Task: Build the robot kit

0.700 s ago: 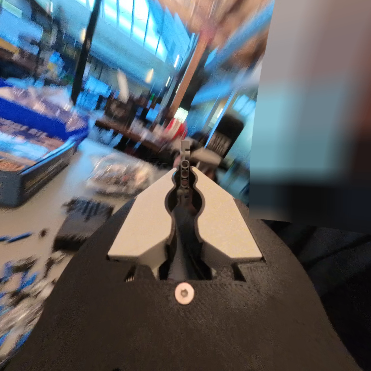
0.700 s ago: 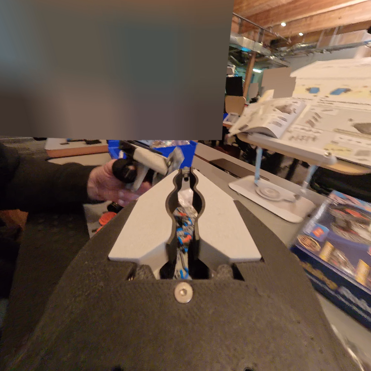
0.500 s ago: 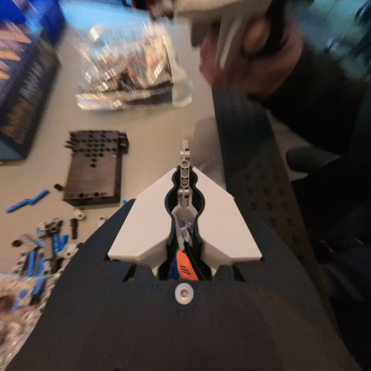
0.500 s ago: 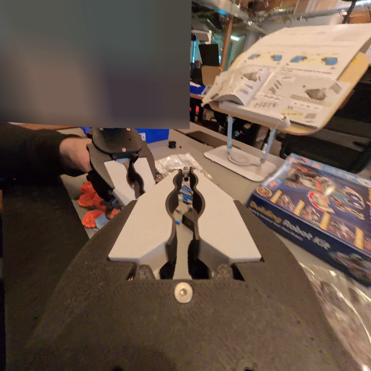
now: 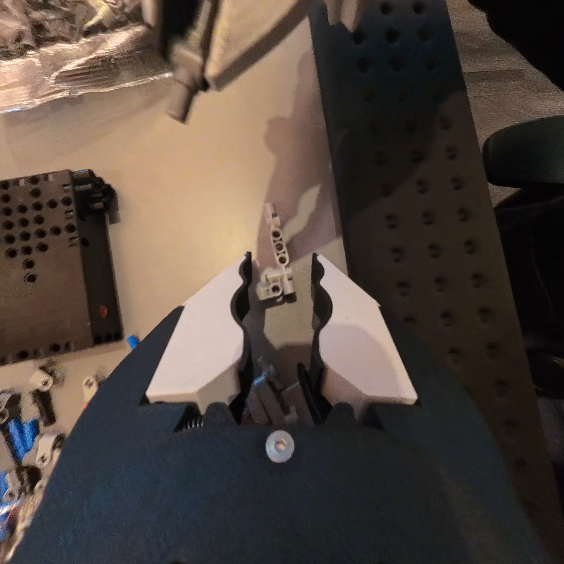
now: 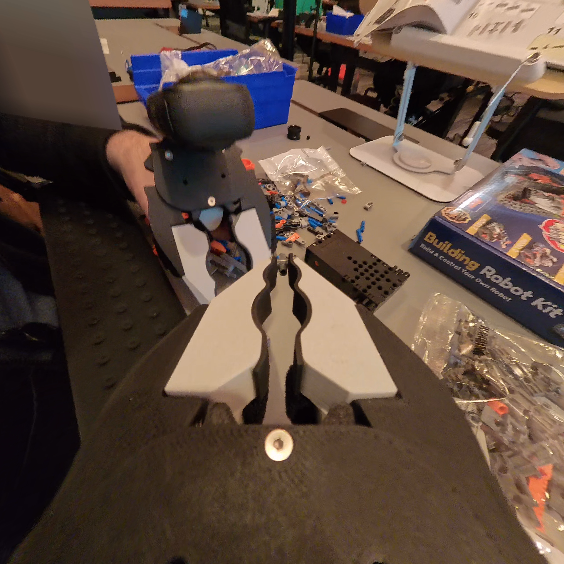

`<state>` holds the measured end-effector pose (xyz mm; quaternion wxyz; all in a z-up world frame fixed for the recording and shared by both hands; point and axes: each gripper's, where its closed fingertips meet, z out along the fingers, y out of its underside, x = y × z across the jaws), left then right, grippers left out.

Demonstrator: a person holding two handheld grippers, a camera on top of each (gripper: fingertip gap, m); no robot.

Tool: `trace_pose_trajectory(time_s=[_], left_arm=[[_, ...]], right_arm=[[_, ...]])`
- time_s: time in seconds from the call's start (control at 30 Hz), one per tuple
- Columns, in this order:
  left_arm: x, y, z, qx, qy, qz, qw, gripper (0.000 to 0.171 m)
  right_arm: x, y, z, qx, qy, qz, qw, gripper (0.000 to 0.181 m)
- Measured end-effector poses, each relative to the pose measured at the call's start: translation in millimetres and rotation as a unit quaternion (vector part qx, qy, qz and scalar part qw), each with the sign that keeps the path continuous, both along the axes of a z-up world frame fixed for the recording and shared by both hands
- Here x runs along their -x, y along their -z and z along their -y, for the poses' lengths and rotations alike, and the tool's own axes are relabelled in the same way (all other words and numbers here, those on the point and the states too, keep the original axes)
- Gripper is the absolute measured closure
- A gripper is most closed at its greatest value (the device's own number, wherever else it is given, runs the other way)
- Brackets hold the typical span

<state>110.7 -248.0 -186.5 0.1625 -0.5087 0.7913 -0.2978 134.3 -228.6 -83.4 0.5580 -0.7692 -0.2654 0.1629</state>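
Observation:
My left gripper (image 5: 282,256) is open and points down at the tan table (image 5: 183,189). A grey beam assembly with holes (image 5: 276,262) sits loose between its jaws, leaning on the left finger. My right gripper (image 6: 283,259) is shut on a small grey pin piece (image 6: 283,266) at its tips. It hovers just in front of the left gripper (image 6: 225,268), which a person's hand (image 6: 128,155) holds. In the left wrist view the right gripper (image 5: 189,61) shows blurred at the top with the pin piece (image 5: 180,103) sticking out.
A black perforated block (image 6: 357,274) lies right of the grippers, also seen in the left wrist view (image 5: 52,259). Loose blue, grey and orange parts (image 6: 299,213), plastic bags (image 6: 488,381), a kit box (image 6: 494,244), a blue bin (image 6: 268,88), a booklet stand (image 6: 406,158) and a black dotted mat (image 5: 412,213) surround them. My left gripper's tips are some 11 cm from the black perforated block (image 6: 357,274). My left wrist view (image 5: 50,237) looks at it from another angle.
My left gripper swung down toward the table and opened, letting go of the grey beam. My right gripper tilted down and closed in on the left one, still shut.

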Motion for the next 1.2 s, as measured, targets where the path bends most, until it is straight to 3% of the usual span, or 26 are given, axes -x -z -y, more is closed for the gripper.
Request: trace_pose_trajectory(time_s=[0.1,0.2,0.37,0.63,1.2], left_arm=[[13.2,-3.7,-12.8,-0.008,-0.018,0.004,1.000,0.130],[24.4,7.9,-15.4,-0.022,-0.023,-0.016,0.999,0.131],[13.5,7.9,-14.9,-0.057,-0.029,0.013,0.998,0.148],[4.2,3.4,-10.9,-0.055,-0.008,0.041,0.998,0.149],[-4.6,-12.1,-19.9,-0.177,0.012,0.081,0.981,0.149]], right_arm=[[7.8,8.9,3.6,0.022,-0.024,0.015,0.999,0.176],[18.0,21.5,6.9,0.050,-0.053,0.037,0.997,0.176],[29.3,45.9,7.8,0.097,-0.084,0.095,0.987,0.176],[30.6,62.3,11.5,0.132,-0.107,0.166,0.971,0.176],[27.3,62.7,6.3,0.090,-0.037,0.259,0.961,0.177]])
